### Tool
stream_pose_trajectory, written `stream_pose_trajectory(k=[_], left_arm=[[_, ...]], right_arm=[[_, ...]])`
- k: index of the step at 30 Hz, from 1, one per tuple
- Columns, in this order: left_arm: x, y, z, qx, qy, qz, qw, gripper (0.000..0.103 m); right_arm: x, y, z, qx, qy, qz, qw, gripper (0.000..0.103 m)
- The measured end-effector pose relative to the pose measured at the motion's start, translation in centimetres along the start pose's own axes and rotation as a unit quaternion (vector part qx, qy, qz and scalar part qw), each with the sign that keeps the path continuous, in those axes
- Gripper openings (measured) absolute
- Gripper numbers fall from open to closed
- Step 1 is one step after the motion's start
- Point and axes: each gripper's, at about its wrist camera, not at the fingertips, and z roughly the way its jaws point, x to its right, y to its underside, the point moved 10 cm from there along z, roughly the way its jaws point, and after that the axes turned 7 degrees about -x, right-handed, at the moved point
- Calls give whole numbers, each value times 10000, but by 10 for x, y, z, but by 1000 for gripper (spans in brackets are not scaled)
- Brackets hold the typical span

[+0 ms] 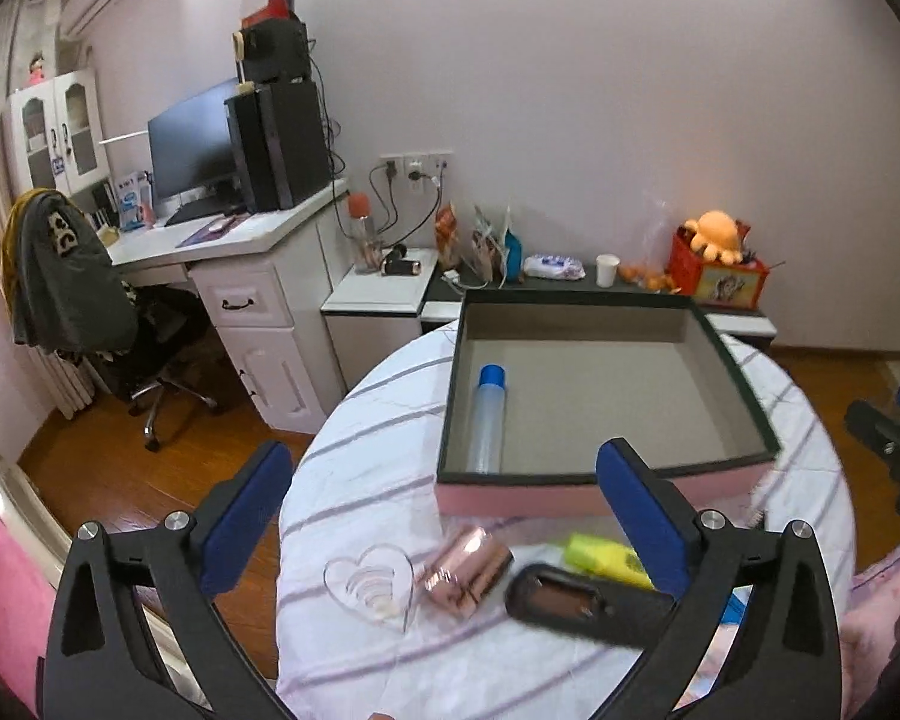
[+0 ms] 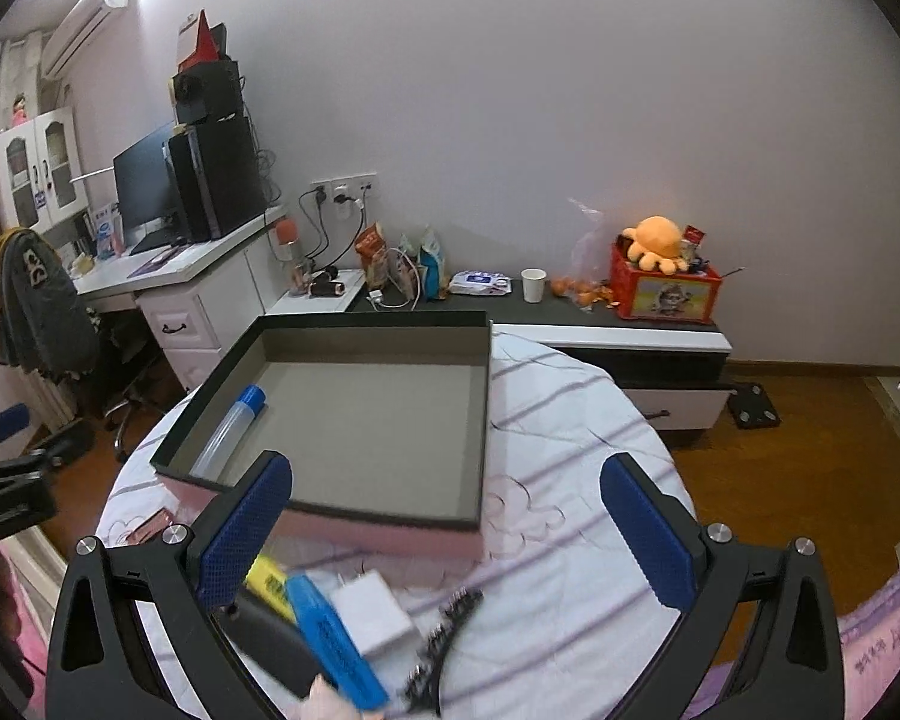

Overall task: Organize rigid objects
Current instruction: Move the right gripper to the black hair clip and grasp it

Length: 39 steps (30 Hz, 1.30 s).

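One bottle [image 1: 489,420] already lies in the box [image 1: 576,483]; the rest wait on the desk [image 1: 354,480]. Both my left tongs [image 1: 444,519] and right tongs [image 2: 447,525] gape empty. I'd drop onto the pink case [image 1: 468,570] squarely, pinching across its short side.

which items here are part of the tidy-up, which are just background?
Job:
box
clear tube with blue cap, already in the box
heart-shaped clear dish
pink case
yellow-green bottle
white charger
black comb

Background:
orange plush octopus
paper cup
monitor
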Motion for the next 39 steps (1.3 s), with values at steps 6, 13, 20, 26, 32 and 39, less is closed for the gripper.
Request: stream_pose_trajectory(k=[6,13,20,26,32,39], left_arm=[[0,14,-36,187,89,7,9998,103],[0,26,-65,306,174,8,9994,103],[-2,39,-66,232,126,29,9996,103],[3,49,-53,35,95,142,9998,103],[5,55,-38,-123,72,216,9997,103],[5,58,-15,-346,39,260,9991,103]], right_arm=[[-4,15,-34,121,51,-6,9999,103],[-7,29,-60,223,249,-64,9994,103],[2,61,-46,-129,621,-62,9980,103],[6,89,-15,-574,755,-75,9955,103],[15,107,21,-911,988,-152,9908,103],[16,126,60,-1427,881,-227,9856,83]])
